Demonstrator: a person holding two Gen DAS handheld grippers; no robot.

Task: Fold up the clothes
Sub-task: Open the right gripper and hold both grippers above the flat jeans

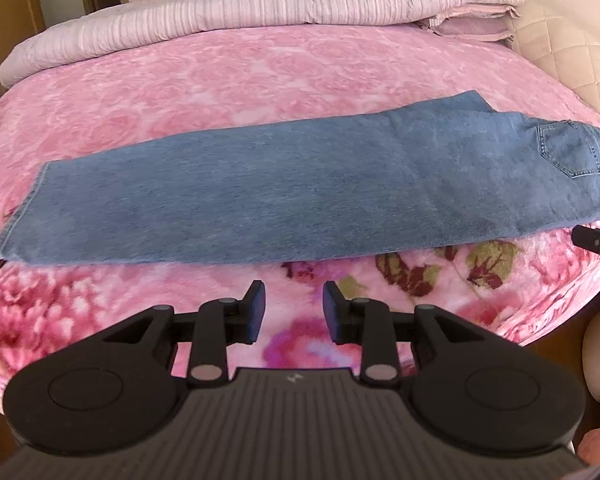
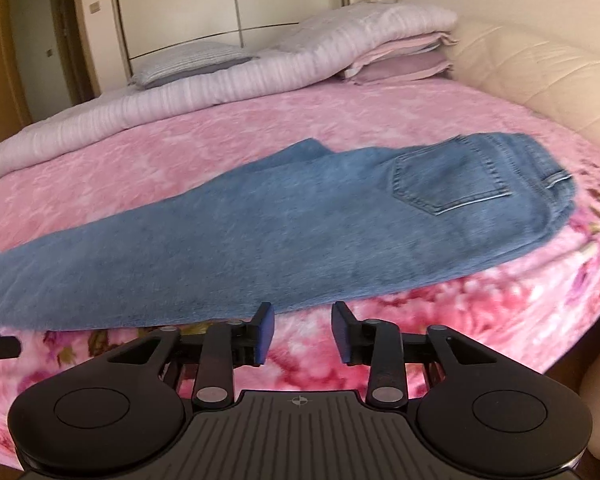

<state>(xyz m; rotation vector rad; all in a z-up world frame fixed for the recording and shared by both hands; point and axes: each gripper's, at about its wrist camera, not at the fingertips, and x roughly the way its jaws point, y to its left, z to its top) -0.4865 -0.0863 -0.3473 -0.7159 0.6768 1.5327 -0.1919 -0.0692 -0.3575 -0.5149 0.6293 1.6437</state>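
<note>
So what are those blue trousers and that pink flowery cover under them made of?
The blue trousers look like denim: faded matte weave, stitched patch pocket, contrast seams. The pink flowery cover seems a plush fleece or velour blanket: fuzzy pile with a soft sheen, printed blossoms. The exact fibre can't be told.

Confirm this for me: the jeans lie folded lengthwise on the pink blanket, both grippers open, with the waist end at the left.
Not quite: the waist end of the jeans, with the back pocket, lies at the right, as both wrist views show. The pink blanket and open left gripper and right gripper are correct.
</note>
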